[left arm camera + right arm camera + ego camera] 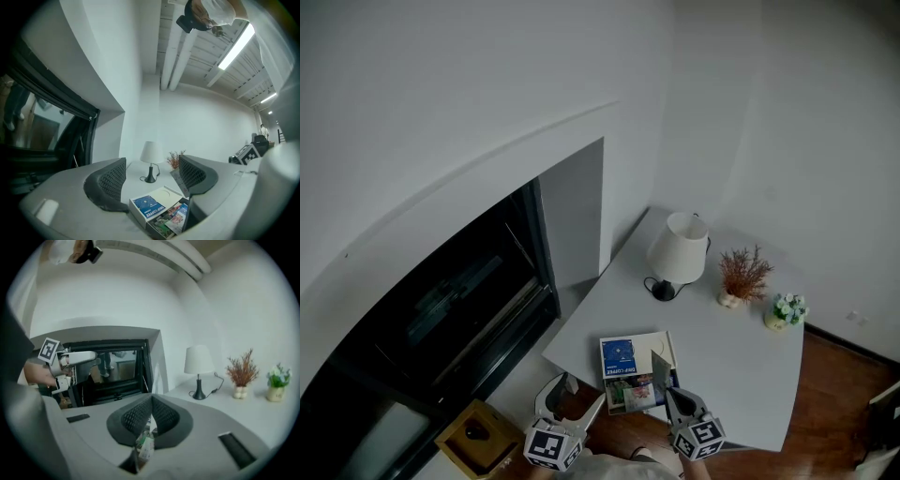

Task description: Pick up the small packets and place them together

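An open box (pixel 643 347) with a blue coffee label lies at the near edge of the white table (pixel 741 366). Small packets (pixel 636 394) sit in its front half, and the left gripper view shows them too (pixel 171 220). My right gripper (pixel 667 390) is over the box's right side, shut on a thin grey packet (pixel 660 366) that stands up from it. In the right gripper view the pads (pixel 151 416) meet on a packet (pixel 144 446). My left gripper (pixel 575 399) hangs open and empty off the table's near-left edge, its jaws (pixel 152 173) framing the box (pixel 150 206).
A white table lamp (pixel 678 248) with a cord stands at the back of the table. To its right are a dried plant (pixel 741 275) and a small flower pot (pixel 786 311). A dark glass opening (pixel 459 300) lies to the left. A yellow box (pixel 473 433) sits on the floor.
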The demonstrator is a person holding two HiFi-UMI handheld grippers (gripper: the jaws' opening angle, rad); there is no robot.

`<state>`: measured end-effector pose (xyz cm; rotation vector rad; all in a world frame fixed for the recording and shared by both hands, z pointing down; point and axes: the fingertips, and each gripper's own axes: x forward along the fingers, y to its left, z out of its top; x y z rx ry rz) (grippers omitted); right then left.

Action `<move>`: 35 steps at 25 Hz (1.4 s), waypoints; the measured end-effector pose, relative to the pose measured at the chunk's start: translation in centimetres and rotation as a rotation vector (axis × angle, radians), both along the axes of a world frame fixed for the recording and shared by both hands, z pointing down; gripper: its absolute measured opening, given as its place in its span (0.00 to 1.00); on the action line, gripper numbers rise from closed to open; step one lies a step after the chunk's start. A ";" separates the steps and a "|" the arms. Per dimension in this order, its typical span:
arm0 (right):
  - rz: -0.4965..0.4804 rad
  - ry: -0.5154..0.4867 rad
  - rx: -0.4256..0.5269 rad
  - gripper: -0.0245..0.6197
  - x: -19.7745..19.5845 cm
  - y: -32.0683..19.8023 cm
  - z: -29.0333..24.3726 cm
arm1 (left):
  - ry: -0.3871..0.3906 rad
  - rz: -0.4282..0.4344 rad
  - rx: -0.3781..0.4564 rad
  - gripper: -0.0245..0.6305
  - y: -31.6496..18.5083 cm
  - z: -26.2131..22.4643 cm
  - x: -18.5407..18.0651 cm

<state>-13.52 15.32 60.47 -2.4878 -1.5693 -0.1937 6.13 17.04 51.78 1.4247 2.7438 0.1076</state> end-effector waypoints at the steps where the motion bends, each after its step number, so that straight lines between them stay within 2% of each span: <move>1: 0.016 -0.027 -0.042 0.04 0.0 -0.5 -0.7 | 0.008 -0.007 -0.015 0.55 0.0 -0.1 0.0; 4: 0.030 -0.057 -0.136 0.04 0.7 -1.4 -2.9 | 0.026 -0.002 -0.032 0.57 -0.1 -0.1 0.0; 7: 0.032 -0.045 -0.138 0.04 0.5 -1.5 -3.7 | 0.055 0.007 -0.013 0.56 0.0 0.5 -0.5; 9: 0.040 0.007 -0.081 0.04 -0.4 -1.0 -3.2 | 0.051 0.003 -0.007 0.55 0.0 0.7 -0.5; 12: 0.025 0.148 0.044 0.04 -2.0 1.1 -1.6 | 0.009 -0.005 -0.015 0.55 0.1 0.4 -0.4; 16: -0.010 0.190 0.184 0.04 -3.7 5.3 1.2 | 0.016 -0.004 -0.002 0.57 0.0 0.8 -0.6; 18: -0.056 0.223 0.253 0.04 -3.4 7.3 2.4 | 0.019 -0.012 0.007 0.57 0.0 1.0 -0.6; 21: -0.156 0.331 0.364 0.04 -2.0 9.9 3.9 | 0.018 -0.021 0.015 0.57 0.2 1.1 -0.7; 23: -0.176 0.361 0.439 0.04 -1.7 11.3 5.8 | 0.020 -0.020 0.019 0.57 0.2 1.0 -0.8; 24: -0.170 0.339 0.479 0.04 -1.8 11.9 7.1 | 0.022 -0.020 0.023 0.57 0.2 1.1 -0.8; 26: -0.135 0.217 0.547 0.04 -2.7 12.7 10.3 | 0.026 -0.024 0.028 0.57 0.3 1.2 -0.7; 29: -0.036 -0.092 0.597 0.05 -5.0 13.9 14.0 | 0.030 -0.033 0.034 0.57 0.6 1.4 -0.7; 31: 0.003 -0.264 0.595 0.09 -5.7 14.4 15.3 | 0.033 -0.034 0.041 0.57 0.6 1.7 -1.0; 33: 0.051 -0.325 0.606 0.10 -6.4 14.6 16.1 | 0.038 -0.031 0.045 0.57 0.5 1.8 -1.4; 35: 0.097 -0.280 0.630 0.10 -6.6 14.6 16.5 | 0.039 -0.032 0.046 0.57 0.3 1.8 -1.5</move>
